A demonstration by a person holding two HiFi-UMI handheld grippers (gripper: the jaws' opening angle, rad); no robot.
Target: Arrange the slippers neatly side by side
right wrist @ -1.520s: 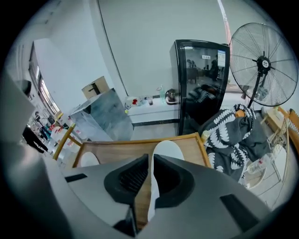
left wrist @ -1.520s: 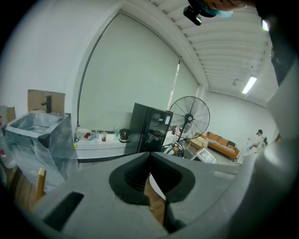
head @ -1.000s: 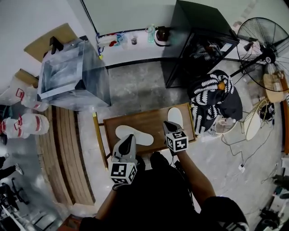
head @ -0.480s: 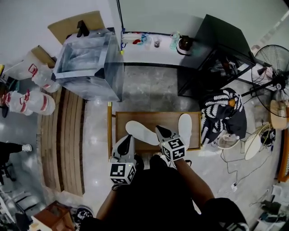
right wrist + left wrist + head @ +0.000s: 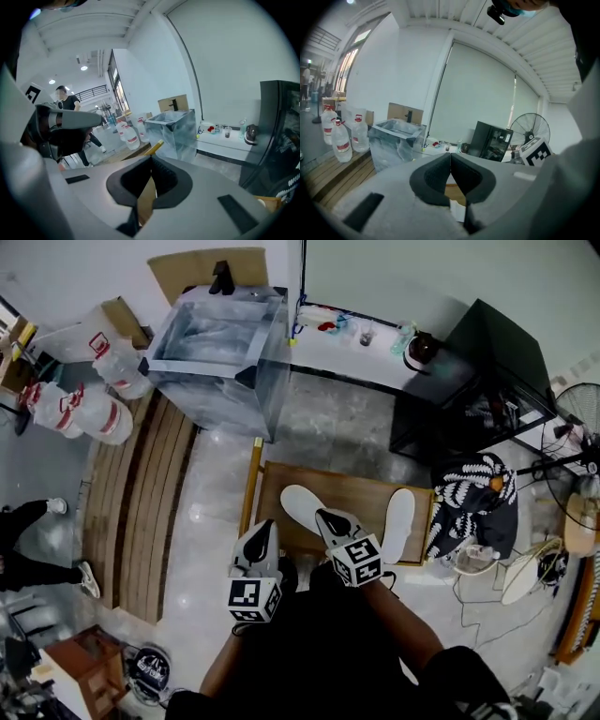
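Observation:
Two white slippers lie apart on a low wooden table: the left slipper slants toward me, the right slipper lies at the table's right end. My right gripper is shut and empty, with its tips over the near end of the left slipper. My left gripper is shut and empty too, at the table's near left edge. In the left gripper view a bit of white slipper shows under the closed jaws. In the right gripper view only table wood shows there.
A clear plastic tank and water bottles stand beyond the table to the left, by wooden planks. A black cabinet, a black-and-white cloth and a fan crowd the right. A person stands at far left.
My right gripper has swung left from near the right slipper to the near end of the left slipper. The head view has turned left. Both slippers look unmoved.

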